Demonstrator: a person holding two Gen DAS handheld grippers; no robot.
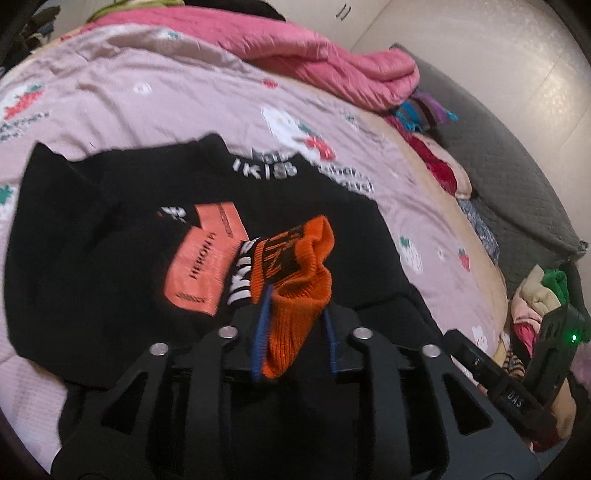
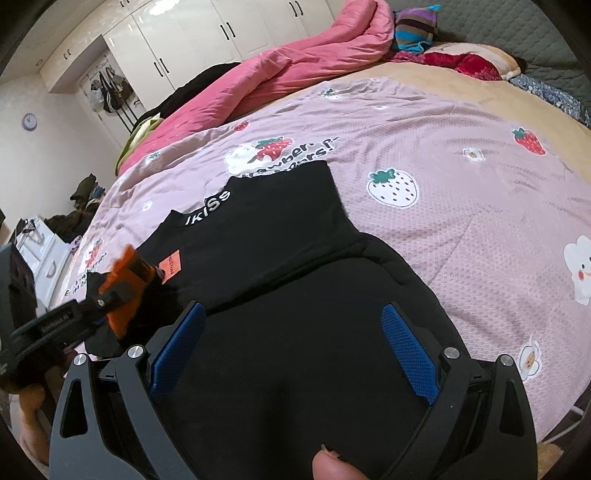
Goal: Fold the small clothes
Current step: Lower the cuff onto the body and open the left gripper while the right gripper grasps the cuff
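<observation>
I am working over a bed covered by a pale pink strawberry-print quilted sheet (image 2: 461, 221), with white glossy wardrobe doors (image 2: 184, 40) at the back of the room.

The black knit sweater with white collar lettering (image 1: 110, 266) is lying spread on that sheet, collar pointing toward 12 o'clock in the left wrist view, a salmon-orange rectangular patch (image 1: 201, 258) showing on its chest. My left gripper (image 1: 295, 306) is clamping the sweater's orange ribbed knit cuff (image 1: 295, 280) between its blue pads, and the cuff is bunching up above the chest, just at 3 o'clock of the patch. In the right wrist view that same cuff is appearing at 9 o'clock, lifted over the sweater's far side.

My right gripper (image 2: 295, 347) is hovering over the black fabric of the sweater with its blue-padded fingers (image 2: 406, 347) spread wide, nothing between them.

A rumpled hot-pink padded duvet (image 2: 295, 66) is lying along the far edge of the bed at 12 o'clock, and a striped multicoloured knit item (image 2: 415, 27) is sitting beside it near 1 o'clock.
</observation>
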